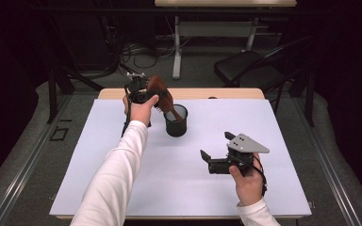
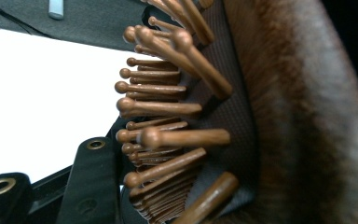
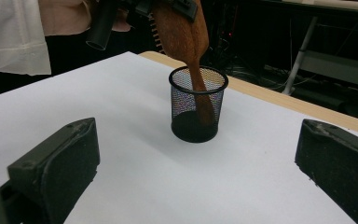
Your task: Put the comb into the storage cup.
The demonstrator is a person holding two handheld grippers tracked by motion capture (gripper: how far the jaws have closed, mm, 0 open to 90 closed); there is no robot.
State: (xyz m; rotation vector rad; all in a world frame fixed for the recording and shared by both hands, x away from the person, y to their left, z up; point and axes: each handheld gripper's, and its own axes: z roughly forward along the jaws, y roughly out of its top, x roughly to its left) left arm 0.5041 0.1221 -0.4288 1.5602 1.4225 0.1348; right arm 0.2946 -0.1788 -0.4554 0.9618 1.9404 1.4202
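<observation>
A brown wooden hairbrush (image 1: 159,90) stands tilted with its handle down inside a black mesh cup (image 1: 176,121) at the table's back middle. My left gripper (image 1: 139,92) is shut on the brush's head, above and left of the cup. In the left gripper view the brush's knobbed wooden pins (image 2: 168,107) sit close up beside one black finger (image 2: 91,177); the other finger is hidden behind the brush. My right gripper (image 1: 217,145) rests low over the table at front right, open with nothing between its fingers. It faces the cup (image 3: 198,105) and the brush (image 3: 182,32).
A white sheet (image 1: 122,179) covers the wooden table (image 1: 235,93). Behind the table stand a black folding chair (image 1: 250,68) at the right and a desk frame (image 1: 176,47) with cables on the floor. Dark floor borders both sides.
</observation>
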